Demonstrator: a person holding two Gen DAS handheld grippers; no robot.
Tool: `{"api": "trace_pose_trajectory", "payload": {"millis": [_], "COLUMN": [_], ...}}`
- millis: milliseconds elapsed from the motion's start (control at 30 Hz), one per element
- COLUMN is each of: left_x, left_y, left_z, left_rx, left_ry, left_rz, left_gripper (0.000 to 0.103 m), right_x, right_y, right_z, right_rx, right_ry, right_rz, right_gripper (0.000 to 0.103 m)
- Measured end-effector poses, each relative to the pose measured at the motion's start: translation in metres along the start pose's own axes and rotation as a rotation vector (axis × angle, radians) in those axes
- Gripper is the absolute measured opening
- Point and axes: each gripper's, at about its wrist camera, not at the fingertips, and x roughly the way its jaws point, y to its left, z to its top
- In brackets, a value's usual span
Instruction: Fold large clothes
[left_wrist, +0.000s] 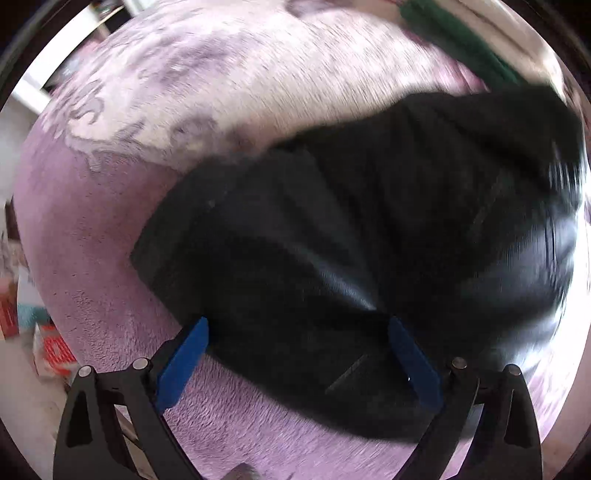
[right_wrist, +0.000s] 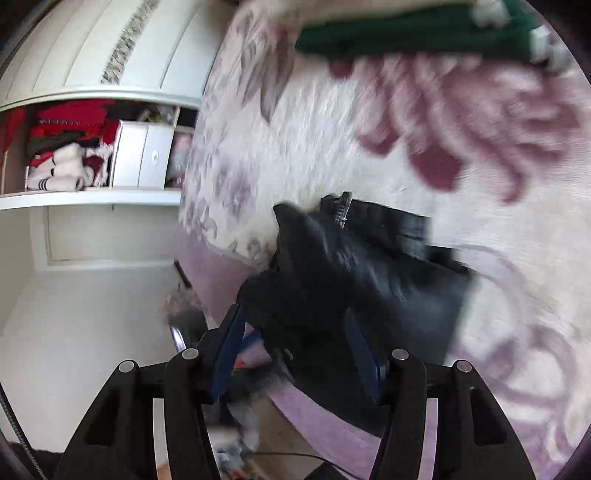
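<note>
In the left wrist view the garment lies on the blanket, filling the centre and right of the frame; the left gripper sits at the bottom, fingers wide apart over its near edge. A second garment lies at the upper right. In the right wrist view the shelf stands at the left, clothes on it.

1. I see a plush lilac blanket with a pale floral centre covering the bed.
2. In the right wrist view, an open white shelf holds red and white clothes beside a white box.
3. Colourful clutter sits on the floor past the bed's edge, too blurred to name.
</note>
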Motion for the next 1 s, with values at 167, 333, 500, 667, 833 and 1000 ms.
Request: {"api": "trace_pose_trajectory", "payload": {"millis": [167,333,500,667,833,1000], "left_x": [0.007,-0.017,-0.044,0.014,0.001,-0.032], "left_y": [0.027,0.058,0.129,0.139,0.125,0.121], "left_z": [-0.005,0.002,-0.012,0.003,0.0,-0.025], "left_rx": [-0.019,-0.063,-0.287,-0.434,-0.489,-0.47], "left_ry": [0.042,0.049,-0.006,0.065,-0.011,-0.084], "left_rz": [-0.108,-0.174,-0.307,-0.461,-0.476,-0.436], "left_gripper": [0.1,0.099,0.099,0.094,0.033,0.026], "right_x": [0.066,0.103,0.071,0.039,0.034,0.035], "right_y": [-0.021,-0.003,0.052,0.055,0.02,0.024], "right_z": [0.033,0.058,0.039,-0.006,-0.041,-0.029], "right_rx": [0.182,0.209,0.103,0.144,0.195,0.175], "right_ry": [-0.009,0.038,0.0,-0.048,-0.036,-0.057], "right_rz": [-0.167,-0.318,-0.298,-0.315,-0.353,-0.296], "right_gripper": [0.045,0.054,0.062,0.062,0.062,0.062]}}
